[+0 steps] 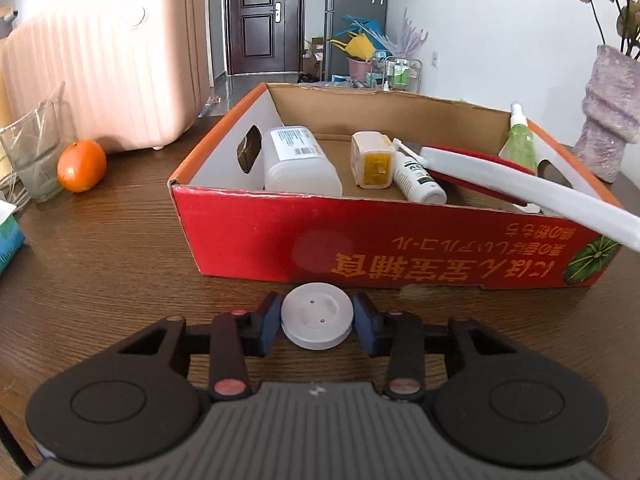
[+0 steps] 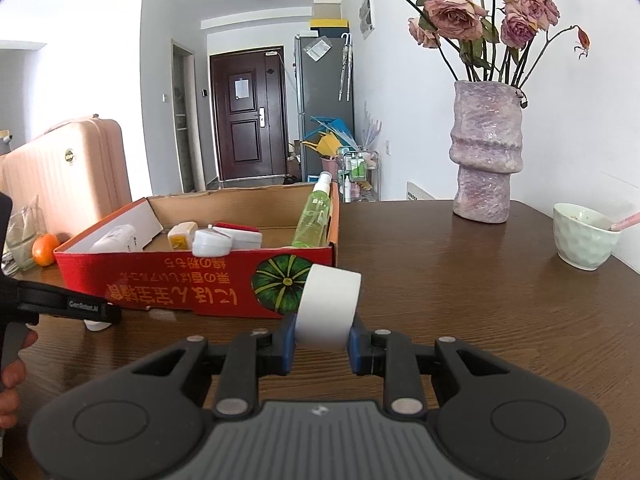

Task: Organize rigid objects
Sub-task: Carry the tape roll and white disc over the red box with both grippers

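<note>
Clamping white disc (image 1: 317, 322) between left fingers (image 1: 362, 322); right fingers (image 2: 289, 342) clamped on tape roll (image 2: 328, 306)

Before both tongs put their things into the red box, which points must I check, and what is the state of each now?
1. Left tongs grip the round white disc from both sides: ok.
2. Right tongs grip the white tape roll: ok.
3. Red box is open on top: ok.
4. Free floor in the box between the clear bottle and the yellow-faced plug: ok.
5. White brush handle sticks out over the box's front rim, may block: not ok.
6. Disc lifted off the table: cannot tell.
</note>
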`<state>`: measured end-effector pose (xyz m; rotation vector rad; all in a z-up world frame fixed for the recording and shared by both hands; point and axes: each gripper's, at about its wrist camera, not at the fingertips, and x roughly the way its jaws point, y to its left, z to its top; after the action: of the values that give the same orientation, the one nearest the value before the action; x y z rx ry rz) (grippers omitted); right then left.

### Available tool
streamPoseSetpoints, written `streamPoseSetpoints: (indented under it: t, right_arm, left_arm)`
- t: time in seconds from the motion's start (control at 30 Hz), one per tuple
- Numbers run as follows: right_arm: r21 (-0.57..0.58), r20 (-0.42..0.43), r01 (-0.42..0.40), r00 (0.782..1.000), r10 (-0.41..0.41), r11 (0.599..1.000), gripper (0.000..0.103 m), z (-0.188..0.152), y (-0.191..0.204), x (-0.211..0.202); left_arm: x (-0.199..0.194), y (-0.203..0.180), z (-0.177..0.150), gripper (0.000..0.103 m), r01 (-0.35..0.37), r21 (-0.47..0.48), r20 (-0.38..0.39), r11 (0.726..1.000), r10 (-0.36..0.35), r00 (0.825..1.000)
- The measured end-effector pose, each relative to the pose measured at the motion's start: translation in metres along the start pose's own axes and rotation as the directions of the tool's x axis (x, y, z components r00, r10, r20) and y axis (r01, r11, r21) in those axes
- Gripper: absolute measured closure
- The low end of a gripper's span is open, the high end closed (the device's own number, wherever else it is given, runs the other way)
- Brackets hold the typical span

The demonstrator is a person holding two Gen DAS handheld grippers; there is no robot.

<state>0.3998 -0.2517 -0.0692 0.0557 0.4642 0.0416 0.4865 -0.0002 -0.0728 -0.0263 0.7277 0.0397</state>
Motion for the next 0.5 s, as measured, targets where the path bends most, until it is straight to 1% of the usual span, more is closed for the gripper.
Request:
streamPoseSetpoints:
  t: [0.13,0.5]
  right_arm:
    - [0.001,0.003,-0.022,1.0,0.022,1.0,0.078,0.001,-0.001,-0.003]
    - [-0.015,0.021,-0.078,0.997,0.078,0.997,0.078,0.001,0.007,-0.014]
  left_arm:
    - [-0.001,0.0,-0.001,0.063,-0.021,0.007,0.004,1.0,0.021,1.0]
    - [-0.017,0.014,-0.006,0.063,-0.062,-0.034,0.05,0.998,0.063,0.997]
